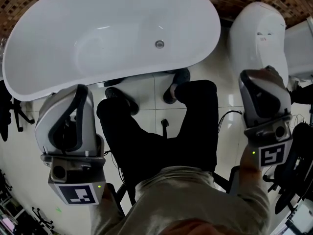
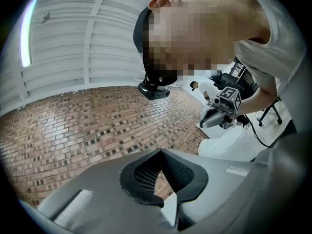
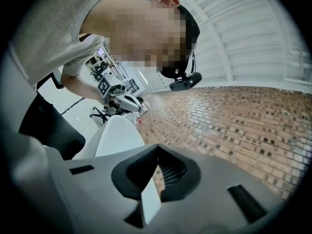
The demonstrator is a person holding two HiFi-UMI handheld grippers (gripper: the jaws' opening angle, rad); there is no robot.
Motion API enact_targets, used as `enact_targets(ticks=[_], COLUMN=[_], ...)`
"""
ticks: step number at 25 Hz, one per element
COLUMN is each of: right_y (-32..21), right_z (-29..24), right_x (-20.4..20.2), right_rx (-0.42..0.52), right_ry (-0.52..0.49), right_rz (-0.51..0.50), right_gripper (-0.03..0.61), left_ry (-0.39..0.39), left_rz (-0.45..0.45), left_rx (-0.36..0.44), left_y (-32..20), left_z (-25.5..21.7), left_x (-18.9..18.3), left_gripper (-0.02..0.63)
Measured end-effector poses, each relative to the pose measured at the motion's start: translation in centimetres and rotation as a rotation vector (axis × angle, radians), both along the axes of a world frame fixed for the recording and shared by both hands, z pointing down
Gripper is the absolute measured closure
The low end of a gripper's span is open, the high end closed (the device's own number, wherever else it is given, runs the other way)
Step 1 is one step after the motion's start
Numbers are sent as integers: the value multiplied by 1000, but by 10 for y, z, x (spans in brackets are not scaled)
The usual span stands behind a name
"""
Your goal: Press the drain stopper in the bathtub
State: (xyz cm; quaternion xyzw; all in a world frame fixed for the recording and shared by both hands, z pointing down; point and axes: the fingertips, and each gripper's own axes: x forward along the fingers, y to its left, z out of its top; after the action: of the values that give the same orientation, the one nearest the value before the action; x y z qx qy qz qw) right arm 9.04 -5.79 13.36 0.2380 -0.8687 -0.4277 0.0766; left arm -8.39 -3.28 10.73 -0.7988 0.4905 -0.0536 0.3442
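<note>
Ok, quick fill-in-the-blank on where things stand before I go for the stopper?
1. The stopper lies in the tub, and ____ gripper touches it.
2. The left gripper's jaws are ____.
3. Between the right gripper's jaws there is ____.

Missing words: neither; shut; nothing.

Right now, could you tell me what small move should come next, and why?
Probably tip the right gripper forward and down towards the small round metal drain stopper in the white oval bathtub: it and the left gripper hang short of the rim, fingers shut, empty.
</note>
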Motion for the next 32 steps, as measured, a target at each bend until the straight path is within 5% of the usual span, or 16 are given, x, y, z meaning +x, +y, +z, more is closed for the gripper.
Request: enact_targets(ticks=[12,17,25,32], right_y=[-156,-238,-310,-335], right_z=[123,260,490,616], right_x=[-51,-69,-101,-98], right_rx=[-345,-648,-849,-867], right_ry=[87,312,790,1057], right_rz=[-91,58,26,34], right_gripper=[578,578,578,578], left_ry=[4,17,-38,-113], left_rz=[38,63,24,-38], left_rx=[-138,-234,-403,-375], left_y=[-110,-185,-280,-298], left_z=[69,131,243,280], left_x=[-17,-40,-74,-76], left_gripper=[604,604,604,604])
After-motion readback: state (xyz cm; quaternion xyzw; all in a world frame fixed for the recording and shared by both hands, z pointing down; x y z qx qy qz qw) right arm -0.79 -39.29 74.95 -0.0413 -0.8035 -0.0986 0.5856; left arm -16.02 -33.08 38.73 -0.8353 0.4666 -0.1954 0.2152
